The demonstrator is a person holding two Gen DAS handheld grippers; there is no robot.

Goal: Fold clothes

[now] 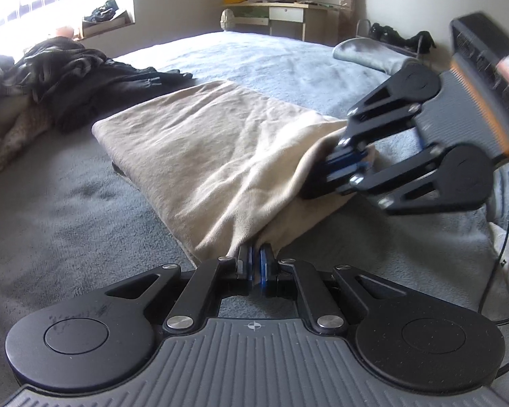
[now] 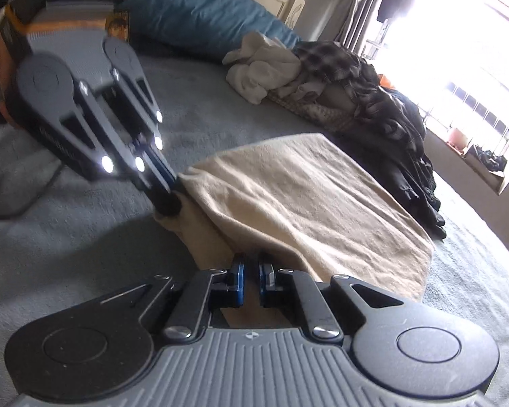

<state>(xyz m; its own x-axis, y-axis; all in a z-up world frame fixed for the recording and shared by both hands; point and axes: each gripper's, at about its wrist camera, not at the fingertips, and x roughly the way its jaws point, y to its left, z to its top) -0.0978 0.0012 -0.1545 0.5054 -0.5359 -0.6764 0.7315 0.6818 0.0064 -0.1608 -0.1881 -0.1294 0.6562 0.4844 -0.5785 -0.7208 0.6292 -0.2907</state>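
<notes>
Left gripper [image 1: 254, 254]: black linkage arms, blue pads, ribbed grey housing. Jaws drawn nearly together on a bunched corner of the beige garment [image 1: 203, 142]; cloth pinched between the pads.

Right gripper [image 2: 251, 271]: same build. In its own view a narrow gap shows between the blue pads, with beige cloth lying under and ahead of them. In the left view its fingertips are buried in a fold of the fabric, so whether it grips cannot be told.

Beige garment: soft woven cloth, lightly creased, roughly rectangular, lying flat on the grey bed cover [image 1: 68, 220], near edge lifted toward both tools.

Bed cover: fleecy, matted nap.

Dark clothes pile [image 2: 390, 101], checked and black, with a crumpled white cloth [image 2: 264, 64], sits beyond the garment; details lost in window glare.
</notes>
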